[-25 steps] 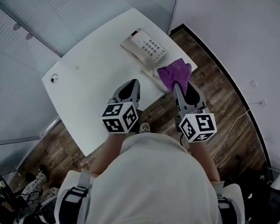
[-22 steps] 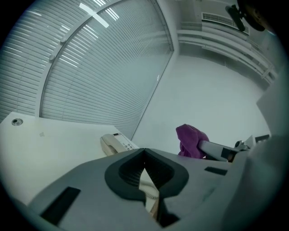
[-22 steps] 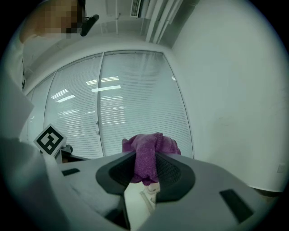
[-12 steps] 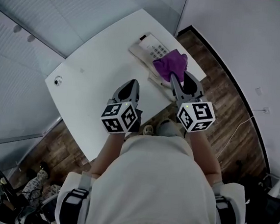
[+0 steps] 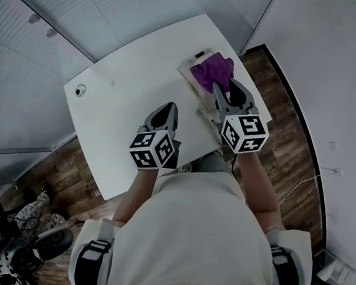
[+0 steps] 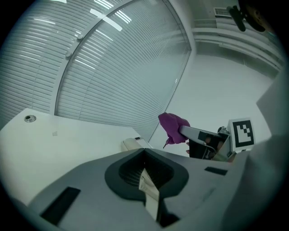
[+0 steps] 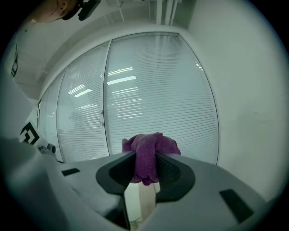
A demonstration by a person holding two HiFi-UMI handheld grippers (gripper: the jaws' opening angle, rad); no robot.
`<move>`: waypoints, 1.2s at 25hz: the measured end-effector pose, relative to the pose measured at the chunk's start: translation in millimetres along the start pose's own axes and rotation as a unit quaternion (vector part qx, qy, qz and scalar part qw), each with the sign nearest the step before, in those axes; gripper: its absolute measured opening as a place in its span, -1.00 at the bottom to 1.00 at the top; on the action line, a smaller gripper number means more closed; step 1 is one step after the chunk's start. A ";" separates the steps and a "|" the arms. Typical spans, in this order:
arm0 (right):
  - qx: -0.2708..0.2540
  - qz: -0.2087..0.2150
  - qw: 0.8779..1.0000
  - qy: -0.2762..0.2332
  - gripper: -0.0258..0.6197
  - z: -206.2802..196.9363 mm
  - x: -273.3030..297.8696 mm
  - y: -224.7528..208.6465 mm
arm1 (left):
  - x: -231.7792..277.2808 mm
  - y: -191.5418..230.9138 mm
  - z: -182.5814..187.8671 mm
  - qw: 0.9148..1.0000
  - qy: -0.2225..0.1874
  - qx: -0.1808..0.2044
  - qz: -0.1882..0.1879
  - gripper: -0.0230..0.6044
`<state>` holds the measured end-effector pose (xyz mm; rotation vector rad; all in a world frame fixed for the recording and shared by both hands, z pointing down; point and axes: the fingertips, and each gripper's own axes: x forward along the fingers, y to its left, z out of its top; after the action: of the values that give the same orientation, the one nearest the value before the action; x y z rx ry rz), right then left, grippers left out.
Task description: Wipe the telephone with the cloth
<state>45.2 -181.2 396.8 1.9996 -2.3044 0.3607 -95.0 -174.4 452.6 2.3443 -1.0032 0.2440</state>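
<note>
Seen from above, a person works over a white table (image 5: 115, 111). Nearest, the left gripper (image 5: 167, 106) hovers above the table's near half, its jaws pressed together on nothing, well apart from the work. Beyond it, the right gripper (image 5: 223, 88) has its jaws clamped on a bunched purple cloth (image 5: 211, 72), which hangs over the telephone (image 5: 187, 68) and, in the left gripper view, looks just clear of it. The telephone sits at the table's far right corner, close to the edge above the wooden floor (image 5: 290, 149).

The likely trouble is a wipe that pushes outward with nothing bracing the telephone, which could slide it toward that edge or knock its handset loose. The cloth also seems pinched by one fold only, so a hard drag might pull it free.
</note>
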 end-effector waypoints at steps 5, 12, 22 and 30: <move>-0.008 0.028 0.999 0.016 -0.52 -5.1 35.9 -5.5 | 11.9 10.7 -0.5 1.000 -0.005 -0.017 0.023 -0.86; -0.029 0.058 0.997 0.045 -0.52 -18.9 85.7 -7.5 | 21.5 18.6 1.7 0.999 -0.017 -0.025 0.044 -0.86; -0.041 0.081 0.991 0.096 -0.52 -51.6 131.0 -7.4 | 24.3 32.5 -4.0 0.996 -0.018 -0.042 0.080 -0.86; -0.069 0.088 0.985 0.130 -0.52 -72.1 144.5 -3.3 | 24.1 31.3 -7.6 0.995 -0.010 -0.051 0.086 -0.86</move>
<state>19.3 -305.4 496.7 1.5870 -2.2759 0.4296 -99.9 -202.0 481.4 2.1751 -1.2013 0.2305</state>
